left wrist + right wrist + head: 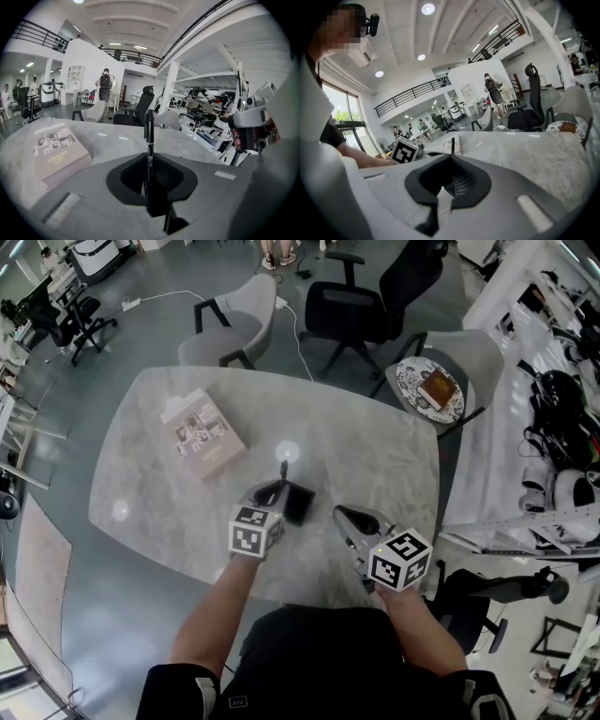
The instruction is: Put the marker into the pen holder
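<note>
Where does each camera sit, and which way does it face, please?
Head view: on the person's head, facing steeply down at the table; both forearms, the left gripper and right gripper show.
Left gripper view: on the left gripper, looking across the table along its jaws, shut on the marker; only those jaws show.
Right gripper view: on the right gripper, looking along its shut, empty jaws; the person's left forearm shows.
Shared: all three show the book and marker.
</note>
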`<state>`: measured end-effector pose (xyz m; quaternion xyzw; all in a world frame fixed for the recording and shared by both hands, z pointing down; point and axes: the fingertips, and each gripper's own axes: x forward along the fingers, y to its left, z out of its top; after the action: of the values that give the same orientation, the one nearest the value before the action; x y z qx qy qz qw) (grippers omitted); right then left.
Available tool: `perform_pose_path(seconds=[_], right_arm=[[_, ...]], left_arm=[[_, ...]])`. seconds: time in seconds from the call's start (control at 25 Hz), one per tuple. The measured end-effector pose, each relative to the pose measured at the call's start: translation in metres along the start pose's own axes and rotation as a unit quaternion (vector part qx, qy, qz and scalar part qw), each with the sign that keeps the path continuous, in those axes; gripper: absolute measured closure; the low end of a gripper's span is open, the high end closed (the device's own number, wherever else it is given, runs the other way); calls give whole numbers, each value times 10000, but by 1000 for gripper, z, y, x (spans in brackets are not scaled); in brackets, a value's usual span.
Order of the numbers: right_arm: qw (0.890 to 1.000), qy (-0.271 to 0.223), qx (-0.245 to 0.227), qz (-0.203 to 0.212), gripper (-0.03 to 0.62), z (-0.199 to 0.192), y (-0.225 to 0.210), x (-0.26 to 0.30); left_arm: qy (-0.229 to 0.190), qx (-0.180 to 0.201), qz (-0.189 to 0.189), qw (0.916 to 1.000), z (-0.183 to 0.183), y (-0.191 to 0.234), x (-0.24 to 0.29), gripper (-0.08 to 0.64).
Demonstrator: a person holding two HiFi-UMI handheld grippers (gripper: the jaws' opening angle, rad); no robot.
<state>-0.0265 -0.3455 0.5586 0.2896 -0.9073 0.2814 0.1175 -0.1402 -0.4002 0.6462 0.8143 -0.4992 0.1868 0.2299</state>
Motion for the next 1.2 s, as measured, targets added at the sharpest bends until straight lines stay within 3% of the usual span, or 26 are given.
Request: perform_pose_path(seconds=[0.32,0.6,1.0,1.2], right_arm=[[10000,23,4,-7,589,1,0,-1],[10000,54,0,19,589,2,1,-1],[10000,55,29,1,589,-1,1,-3],[10000,60,52,-10,589,0,0,-2]], left_arm=[[7,-240,-149,9996,0,0,-1,506],[48,-216,-206,9995,2,-1,0,506],[65,-36,-139,9999,0,-1,-1,518],[186,311,-94,9993,3,-1,0,517]])
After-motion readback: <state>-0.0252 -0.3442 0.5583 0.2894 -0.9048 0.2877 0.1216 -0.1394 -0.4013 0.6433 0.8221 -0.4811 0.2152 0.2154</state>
